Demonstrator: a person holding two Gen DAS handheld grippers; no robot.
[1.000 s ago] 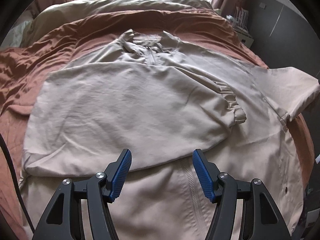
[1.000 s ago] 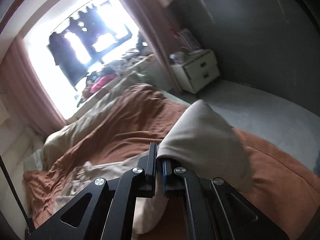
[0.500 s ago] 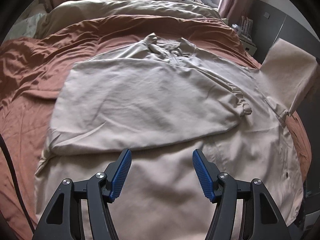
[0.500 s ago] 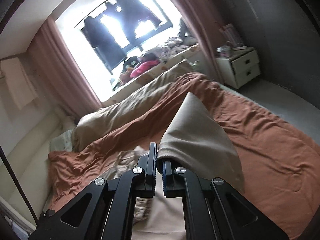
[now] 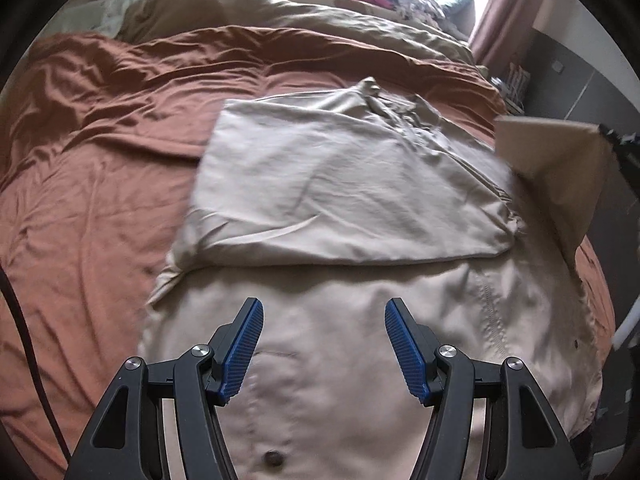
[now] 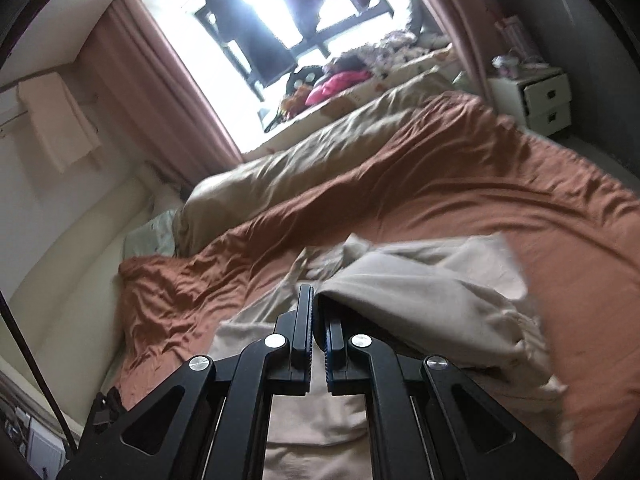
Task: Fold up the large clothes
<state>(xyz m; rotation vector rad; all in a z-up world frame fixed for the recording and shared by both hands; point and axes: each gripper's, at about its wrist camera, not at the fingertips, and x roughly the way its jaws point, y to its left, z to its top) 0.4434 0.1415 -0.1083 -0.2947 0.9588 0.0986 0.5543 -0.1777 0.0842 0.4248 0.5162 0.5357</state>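
The right tool, clamped on the beige jacket's sleeve, holds it right of the wide-open, empty left tool, jacket body lying lengthwise ahead.

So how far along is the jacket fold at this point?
Partway. One sleeve already lies folded across the beige jacket on the bed. The right gripper is shut on the other sleeve, lifted off the bed. The left gripper hangs open above the jacket. The body fold remains.

The jacket lies on the bedsheet toward the bed's right edge, one sleeve folded across it. A duvet lies behind, along the far edge.
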